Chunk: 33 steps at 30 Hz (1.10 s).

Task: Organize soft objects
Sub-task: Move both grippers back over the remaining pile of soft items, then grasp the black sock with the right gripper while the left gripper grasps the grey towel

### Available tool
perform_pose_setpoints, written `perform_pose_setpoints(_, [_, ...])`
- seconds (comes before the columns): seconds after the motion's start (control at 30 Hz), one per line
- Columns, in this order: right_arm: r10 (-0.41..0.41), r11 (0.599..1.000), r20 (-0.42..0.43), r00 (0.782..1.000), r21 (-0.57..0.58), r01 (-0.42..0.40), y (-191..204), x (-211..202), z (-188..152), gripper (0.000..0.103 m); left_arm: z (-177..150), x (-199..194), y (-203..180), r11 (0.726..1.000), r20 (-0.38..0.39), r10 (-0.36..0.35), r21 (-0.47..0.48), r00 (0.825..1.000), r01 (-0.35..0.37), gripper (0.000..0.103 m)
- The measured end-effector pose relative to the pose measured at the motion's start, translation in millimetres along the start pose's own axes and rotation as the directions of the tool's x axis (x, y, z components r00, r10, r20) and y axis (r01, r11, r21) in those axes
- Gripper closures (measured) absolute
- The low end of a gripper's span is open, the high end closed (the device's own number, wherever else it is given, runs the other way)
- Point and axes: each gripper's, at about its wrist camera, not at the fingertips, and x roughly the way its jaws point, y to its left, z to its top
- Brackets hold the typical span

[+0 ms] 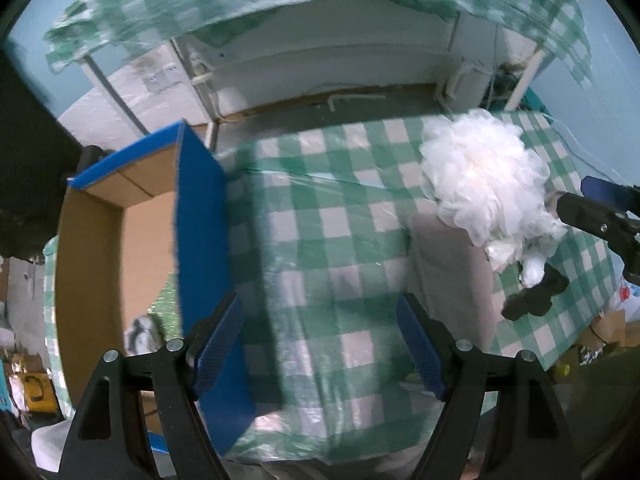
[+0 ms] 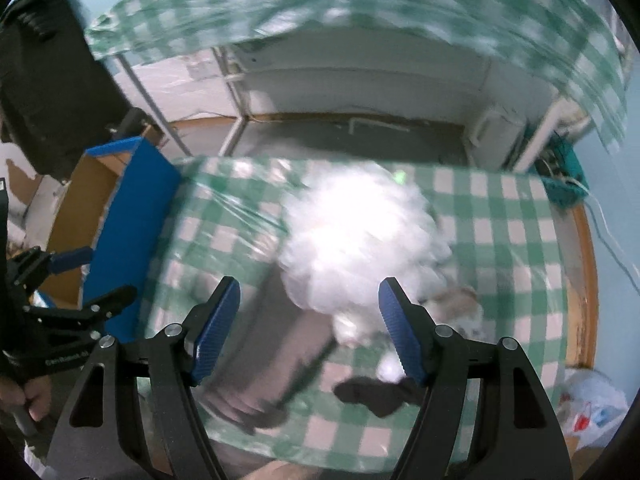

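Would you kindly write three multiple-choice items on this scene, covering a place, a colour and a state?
1. Where is the box relative to the table?
A. at its left edge
B. at its right edge
C. under it

2. What colour is the mesh puff?
A. pink
B. white
C. blue

3. How is the left gripper?
A. shut on cloth
B. open, holding nothing
C. shut on the puff

Key: 1 A, the box stands left of the table. 2 B, the mesh puff is white. 3 B, the left gripper has its fingers apart.

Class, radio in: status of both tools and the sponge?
Left tool open, empty. Right tool open, at white mesh bath sponge. Grey folded cloth beneath it.
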Motion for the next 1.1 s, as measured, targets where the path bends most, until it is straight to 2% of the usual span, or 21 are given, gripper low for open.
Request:
perform_pose_setpoints(0.23, [-0.037,0.997,-0.049,0.998,0.065,0.04,-42.1,10.2,-24.7,0.032,3.9,4.3,-31.1,0.999,-0.013,-0.014,0.05,1.0,0.015,0.023])
perform_pose_setpoints(0.57, [-0.076,0.991,-0.122,0.99,0.099,0.089,-67.8,28.3,-48.7,0.032,2.3,20.6,-68.2,0.991,-0.049,-0.038,0.124,0.998,0.044,0.022])
perform_pose_setpoints(0.77, [-0.058,0.989,-0.185,0.981,0.122,0.082,-73.2,48.5,-63.5,0.032,3.3,39.9,-80.6,0.991,-0.104,-0.069,0.105,0.992,0.08,0.022])
perform_pose_setpoints(1.1, [-0.09,0.988,-0.26,0.961,0.098,0.119,-80.0,73.1,-77.4,0.032,-2.9,71.8,-95.1,0.993,-0.174,-0.08,0.07,0.981,0.093,0.022])
